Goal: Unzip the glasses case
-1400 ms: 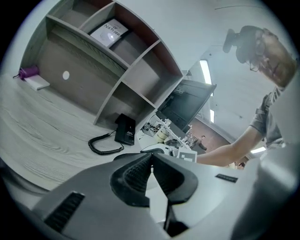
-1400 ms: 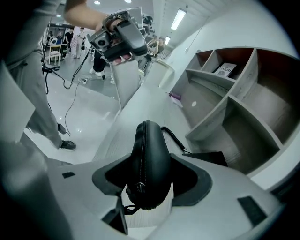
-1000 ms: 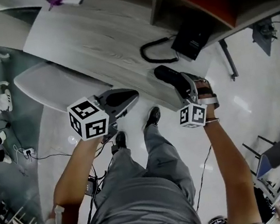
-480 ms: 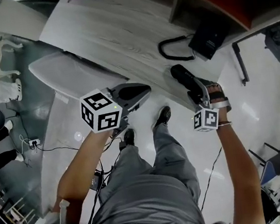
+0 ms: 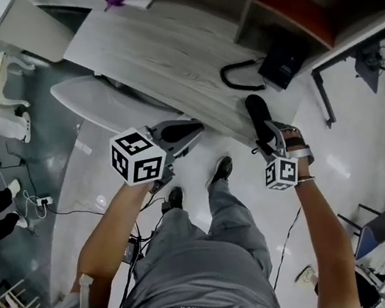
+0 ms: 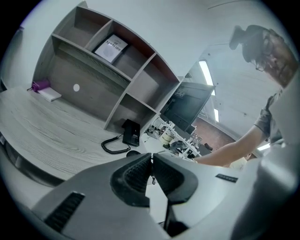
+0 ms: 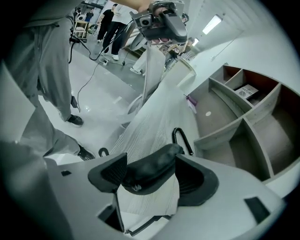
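From the head view, the glasses case (image 5: pixel 257 113) lies at the near right corner of the desk (image 5: pixel 163 53), its long side running away from me. My right gripper (image 5: pixel 266 136) reaches it from the near side, over that corner. My left gripper (image 5: pixel 192 129) hangs at the desk's near edge, well to the left and clear of the case. A black telephone (image 5: pixel 281 59) with a coiled cord (image 5: pixel 238 78) sits farther back along the right edge.

In the left gripper view, my left gripper (image 6: pixel 151 161) has its jaws pressed together with nothing clamped. Only a small dark hump of the case (image 6: pixel 132 153) shows just over the tip, close to the phone's cord (image 6: pixel 112 147).

In the right gripper view, my right gripper (image 7: pixel 151 162) has its jaws opening, and the case (image 7: pixel 150 174) sits between them on the wood grain (image 7: pixel 154 126). One end lies against the left pad (image 7: pixel 111 172), while the right pad (image 7: pixel 194 180) stands off it. The case is black, oval and matte, with a small pale mark low on its near side. I cannot tell how far the zip is undone.
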Tool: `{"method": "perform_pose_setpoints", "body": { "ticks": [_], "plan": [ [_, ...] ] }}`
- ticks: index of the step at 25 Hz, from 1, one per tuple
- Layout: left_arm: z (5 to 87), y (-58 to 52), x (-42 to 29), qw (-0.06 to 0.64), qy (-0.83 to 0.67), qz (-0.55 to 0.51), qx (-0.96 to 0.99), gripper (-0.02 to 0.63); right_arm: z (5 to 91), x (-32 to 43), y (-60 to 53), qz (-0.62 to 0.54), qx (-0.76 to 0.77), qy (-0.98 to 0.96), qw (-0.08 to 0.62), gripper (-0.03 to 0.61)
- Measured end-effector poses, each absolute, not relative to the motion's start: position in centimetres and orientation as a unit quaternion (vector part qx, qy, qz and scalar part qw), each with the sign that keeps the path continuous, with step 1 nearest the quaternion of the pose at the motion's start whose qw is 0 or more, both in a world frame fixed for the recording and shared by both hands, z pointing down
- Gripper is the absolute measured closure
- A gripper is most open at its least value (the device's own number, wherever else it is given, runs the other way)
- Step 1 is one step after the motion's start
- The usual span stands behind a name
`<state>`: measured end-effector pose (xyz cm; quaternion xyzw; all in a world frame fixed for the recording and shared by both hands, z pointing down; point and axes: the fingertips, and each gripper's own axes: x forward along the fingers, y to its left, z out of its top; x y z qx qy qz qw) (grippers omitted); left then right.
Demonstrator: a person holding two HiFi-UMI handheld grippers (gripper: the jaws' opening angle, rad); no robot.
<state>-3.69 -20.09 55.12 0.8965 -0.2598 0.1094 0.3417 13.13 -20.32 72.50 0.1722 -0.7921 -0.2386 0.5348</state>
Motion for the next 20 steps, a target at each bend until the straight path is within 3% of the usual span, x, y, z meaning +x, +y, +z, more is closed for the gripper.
{"method": "perform_pose_setpoints", "body": {
  "ticks": [13,20],
  "plan": [
    [50.0,-18.4,-5.7,0.302,-0.253,0.080,0.916,0.606,67.1,13.9,-18.6,-0.183,0.266,-0.788,0.525,0.262],
    [46.2,-17.2,-6.2,0.270,-0.242,0.061,0.930,0.606,58.0,12.0,-17.8,-0.099,0.382,-0.825,0.405,0.314]
  ]
}}
